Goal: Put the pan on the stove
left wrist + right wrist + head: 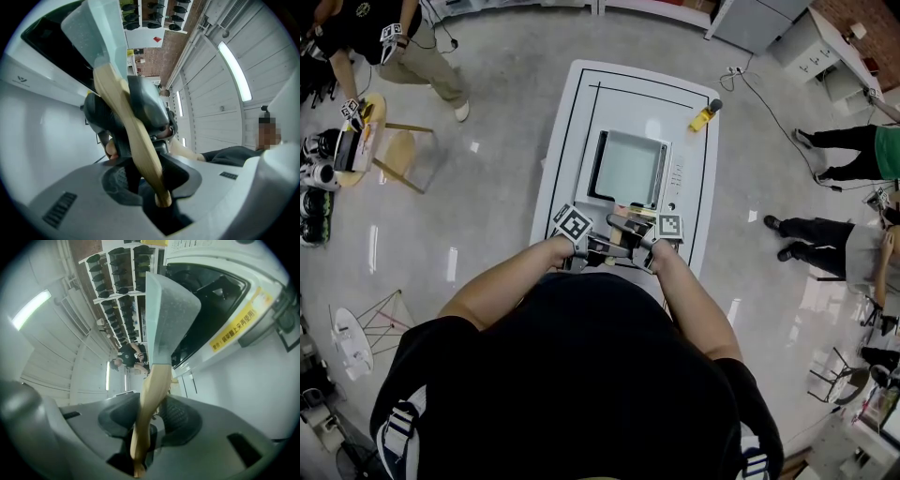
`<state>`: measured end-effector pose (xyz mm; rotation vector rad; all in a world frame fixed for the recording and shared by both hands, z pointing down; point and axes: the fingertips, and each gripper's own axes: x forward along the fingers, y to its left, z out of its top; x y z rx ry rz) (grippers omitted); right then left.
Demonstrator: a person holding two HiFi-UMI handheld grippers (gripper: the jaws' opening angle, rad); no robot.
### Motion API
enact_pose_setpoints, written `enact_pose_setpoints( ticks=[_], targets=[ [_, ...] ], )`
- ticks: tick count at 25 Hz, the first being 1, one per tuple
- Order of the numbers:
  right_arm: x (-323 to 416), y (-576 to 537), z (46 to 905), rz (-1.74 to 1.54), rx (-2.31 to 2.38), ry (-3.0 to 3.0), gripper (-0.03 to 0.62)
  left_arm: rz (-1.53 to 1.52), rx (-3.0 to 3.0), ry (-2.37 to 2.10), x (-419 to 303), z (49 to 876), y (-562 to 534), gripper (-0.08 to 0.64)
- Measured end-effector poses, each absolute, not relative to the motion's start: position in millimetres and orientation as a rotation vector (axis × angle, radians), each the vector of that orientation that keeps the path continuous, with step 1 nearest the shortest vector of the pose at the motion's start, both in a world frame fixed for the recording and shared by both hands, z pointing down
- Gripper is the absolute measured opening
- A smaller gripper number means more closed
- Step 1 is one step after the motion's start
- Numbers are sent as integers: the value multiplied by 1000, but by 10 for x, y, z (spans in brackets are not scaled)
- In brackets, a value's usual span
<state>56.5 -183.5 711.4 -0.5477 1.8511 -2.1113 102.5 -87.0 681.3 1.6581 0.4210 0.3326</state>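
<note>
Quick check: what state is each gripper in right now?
Left gripper: closed on the spatula by its wooden handle.
Right gripper: closed on the spatula handle too.

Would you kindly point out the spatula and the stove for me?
spatula [152, 385]: right gripper view, on its wooden handle.
stove [628, 169]: head view, on the middle of its glass top.
</note>
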Motion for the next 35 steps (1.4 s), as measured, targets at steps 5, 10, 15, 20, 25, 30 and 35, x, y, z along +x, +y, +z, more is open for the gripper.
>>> enact_pose_setpoints(
  ticks=[5, 10, 15, 20, 25, 30, 35],
  targets=[
    [573, -1837, 7158, -2095, -526, 1868, 138, 345, 1659, 427, 1033, 6869, -864, 110],
    [569, -1821, 7192, -2087, -503, 1885, 138, 361, 1655, 428, 1040, 6919, -847, 107],
    [570, -1822, 7254, -2091, -500, 1896, 140, 372, 1647, 427, 1035, 6969, -847, 103],
    [561, -1845, 7227, -2086, -476, 1870, 140, 378, 1647, 426, 1057, 7017, -864, 101],
    [580, -1874, 7266, -2076, -483, 1880, 141, 386, 1647, 424, 1068, 7043, -892, 100],
    [598, -1858, 7306, -2084, -481, 1883, 144, 385, 1643, 423, 1070, 7045, -888, 98],
    [578, -1869, 7285, -2083, -463, 1868, 146, 378, 1639, 420, 1051, 7039, -903, 98]
  ],
)
